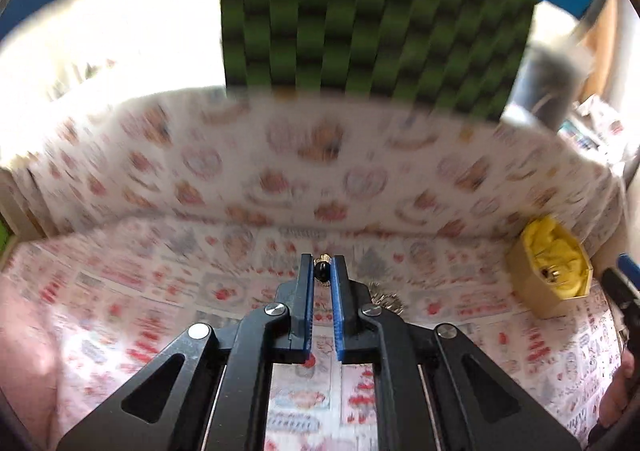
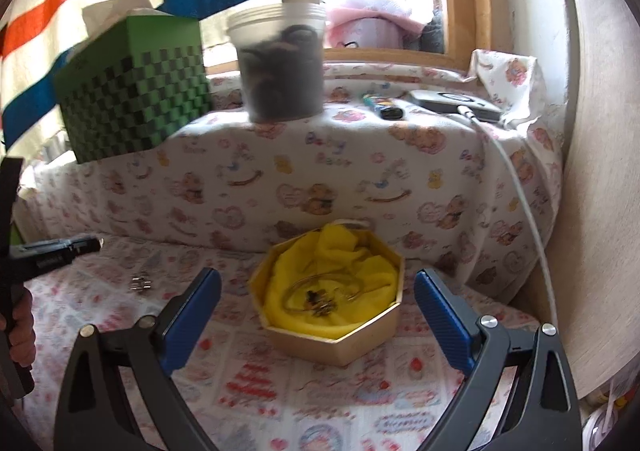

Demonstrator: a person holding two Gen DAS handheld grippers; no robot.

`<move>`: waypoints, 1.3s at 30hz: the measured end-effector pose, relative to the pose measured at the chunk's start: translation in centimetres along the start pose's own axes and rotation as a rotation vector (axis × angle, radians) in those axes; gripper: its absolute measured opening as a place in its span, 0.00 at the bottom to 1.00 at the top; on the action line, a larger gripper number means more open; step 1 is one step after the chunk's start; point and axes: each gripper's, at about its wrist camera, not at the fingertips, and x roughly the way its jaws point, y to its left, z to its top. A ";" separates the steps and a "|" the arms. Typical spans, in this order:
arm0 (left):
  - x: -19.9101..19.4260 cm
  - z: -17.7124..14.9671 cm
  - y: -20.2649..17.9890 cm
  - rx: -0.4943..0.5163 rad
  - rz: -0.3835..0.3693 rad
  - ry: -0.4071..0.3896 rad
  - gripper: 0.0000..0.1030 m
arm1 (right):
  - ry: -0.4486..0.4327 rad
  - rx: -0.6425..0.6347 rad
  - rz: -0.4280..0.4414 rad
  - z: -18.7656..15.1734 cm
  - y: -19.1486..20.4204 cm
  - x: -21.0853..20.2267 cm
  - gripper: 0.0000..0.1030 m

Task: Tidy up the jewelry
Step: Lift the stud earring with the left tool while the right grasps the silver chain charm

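Note:
My left gripper [image 1: 322, 265] is shut on a small gold piece of jewelry with a black bead [image 1: 321, 270], held above the patterned cloth; it also shows at the left of the right wrist view [image 2: 94, 242]. A silver piece [image 1: 382, 297] lies on the cloth just right of it, also seen in the right wrist view [image 2: 141, 284]. A hexagonal gold box [image 2: 336, 343] lined with yellow cloth holds a thin bangle and small dark-and-gold pieces [image 2: 318, 301]. My right gripper [image 2: 318, 283] is open and empty, its fingers either side of the box. The box shows far right in the left wrist view [image 1: 550, 271].
A green checkered box [image 2: 134, 95] and a clear jar of dark items [image 2: 280, 63] stand on the raised cloth-covered ledge behind. A white cable [image 2: 516, 179] runs down from a device [image 2: 456, 101] at the right. A wall panel [image 2: 600, 171] closes the right side.

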 end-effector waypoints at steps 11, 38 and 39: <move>-3.1 1.0 4.7 -0.113 0.051 -0.041 0.07 | 0.270 -0.072 0.177 1.8 9.7 5.6 0.40; -1.0 1.2 8.2 -0.188 0.095 -0.002 0.07 | 0.466 -0.200 0.157 0.1 18.3 13.6 0.19; -1.0 1.2 8.2 -0.187 0.094 -0.004 0.07 | 0.458 -0.206 0.160 0.3 18.0 13.1 0.19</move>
